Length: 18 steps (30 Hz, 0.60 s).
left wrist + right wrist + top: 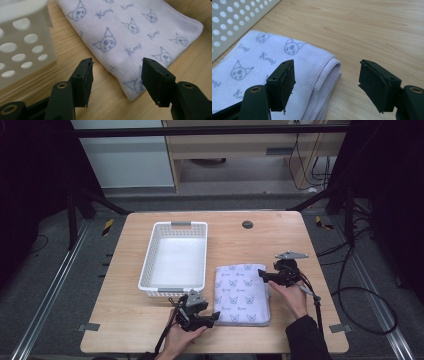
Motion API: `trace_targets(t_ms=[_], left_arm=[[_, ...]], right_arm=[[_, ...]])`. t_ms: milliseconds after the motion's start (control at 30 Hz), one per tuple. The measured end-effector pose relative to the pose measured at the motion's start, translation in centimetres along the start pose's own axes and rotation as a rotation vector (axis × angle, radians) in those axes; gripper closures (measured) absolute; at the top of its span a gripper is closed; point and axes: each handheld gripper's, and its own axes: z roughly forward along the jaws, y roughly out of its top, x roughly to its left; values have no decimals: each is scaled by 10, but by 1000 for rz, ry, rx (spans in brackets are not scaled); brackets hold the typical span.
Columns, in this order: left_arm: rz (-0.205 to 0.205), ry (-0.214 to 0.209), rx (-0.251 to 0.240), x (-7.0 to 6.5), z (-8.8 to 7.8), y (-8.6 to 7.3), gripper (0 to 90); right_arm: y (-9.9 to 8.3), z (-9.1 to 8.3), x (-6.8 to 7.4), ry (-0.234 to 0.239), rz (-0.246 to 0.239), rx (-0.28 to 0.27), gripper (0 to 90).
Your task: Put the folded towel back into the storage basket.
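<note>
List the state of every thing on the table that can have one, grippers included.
Lilac cat-print cloth towel: folded, flat on the table, beside the basket.
White perforated plastic basket: upright, empty.
Left gripper: jaws open, at the towel's near corner, holding nothing.
Right gripper: jaws open, astride the towel's folded corner, not pressing it.
</note>
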Motion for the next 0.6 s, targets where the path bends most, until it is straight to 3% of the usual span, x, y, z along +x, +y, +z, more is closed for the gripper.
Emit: trace_targets(t_ms=[433, 600], left_arm=[[-20, -6, 18, 2, 14, 2, 408], [-15, -14, 32, -1, 20, 2, 406]], right_arm=[[-6, 19, 2, -16, -22, 58, 321], [-10, 24, -1, -4, -3, 64, 343]])
